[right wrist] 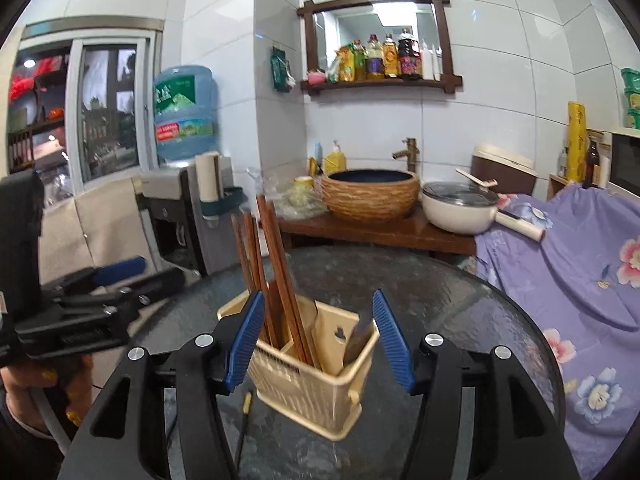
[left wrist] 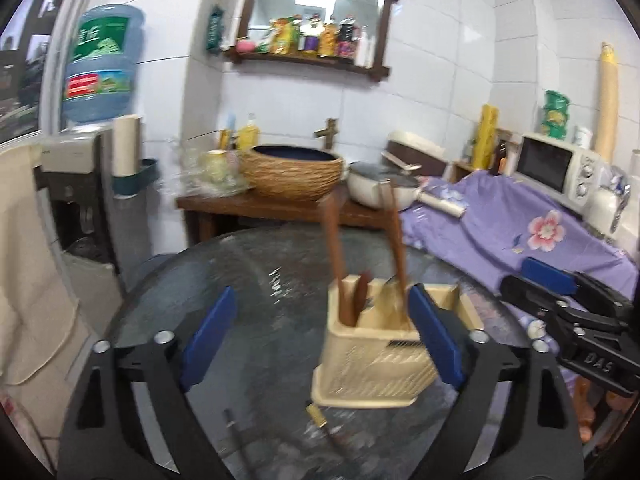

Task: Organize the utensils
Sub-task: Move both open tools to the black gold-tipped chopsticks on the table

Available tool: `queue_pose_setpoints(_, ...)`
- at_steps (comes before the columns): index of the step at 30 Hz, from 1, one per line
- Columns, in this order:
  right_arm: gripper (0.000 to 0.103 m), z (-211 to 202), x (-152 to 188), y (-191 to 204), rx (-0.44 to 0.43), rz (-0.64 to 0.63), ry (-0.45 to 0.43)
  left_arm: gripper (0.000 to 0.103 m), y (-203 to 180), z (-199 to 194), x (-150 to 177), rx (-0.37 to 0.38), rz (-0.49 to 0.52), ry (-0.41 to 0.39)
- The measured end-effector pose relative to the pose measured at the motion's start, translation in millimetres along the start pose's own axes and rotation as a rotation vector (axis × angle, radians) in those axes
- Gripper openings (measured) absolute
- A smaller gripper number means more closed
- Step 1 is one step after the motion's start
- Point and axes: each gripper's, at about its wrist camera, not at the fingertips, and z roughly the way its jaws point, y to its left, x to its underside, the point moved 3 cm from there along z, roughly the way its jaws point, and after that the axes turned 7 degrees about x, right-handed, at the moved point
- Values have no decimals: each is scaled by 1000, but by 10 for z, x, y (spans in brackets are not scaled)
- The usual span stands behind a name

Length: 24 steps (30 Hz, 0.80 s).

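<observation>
A beige slotted utensil holder point(left wrist: 372, 356) point(right wrist: 308, 380) stands on the round dark glass table point(left wrist: 256, 280) point(right wrist: 460, 312). Long brown wooden utensils point(left wrist: 334, 264) point(right wrist: 276, 264) stick up from its compartments, and a dark flat blade point(right wrist: 360, 334) leans in one slot. My left gripper point(left wrist: 322, 336) is open wide; the holder sits just ahead, by its right pad point(left wrist: 436, 336), not pressed. My right gripper point(right wrist: 320, 340) is open, its pads either side of the holder with a gap on the right. A thin dark utensil with a gold end point(left wrist: 320, 420) point(right wrist: 245, 412) lies on the glass before the holder.
Behind the table a wooden stand carries a woven basin point(right wrist: 370, 196) and a white lidded pot point(right wrist: 460, 210). A purple floral cloth point(right wrist: 568, 280) covers the counter on the right, with a microwave point(left wrist: 556, 168). A water dispenser point(right wrist: 176, 208) stands left. A hand point(right wrist: 40, 384) holds the left gripper.
</observation>
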Motion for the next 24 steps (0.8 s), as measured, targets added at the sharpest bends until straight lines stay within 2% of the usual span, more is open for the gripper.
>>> queue_pose_setpoints(5, 56, -67, 342, 233, -37, -57, 77, 92, 290, -40, 390, -58, -11, 117)
queue_pose_setpoints(9, 55, 36, 660, 488, -56, -140, 162, 93, 513, 27, 771, -112, -20, 222)
queue_pose_setpoints(12, 55, 134, 839, 602, -68, -148, 216, 92, 617, 140, 1046, -130, -28, 301)
queue_pose_setpoints(20, 55, 444, 1223, 799, -87, -150, 372, 73, 716, 334, 1479, -153, -25, 416)
queue_pose_setpoints(24, 54, 559, 1323, 832, -102, -130, 423, 59, 740, 409, 1550, -157, -27, 442)
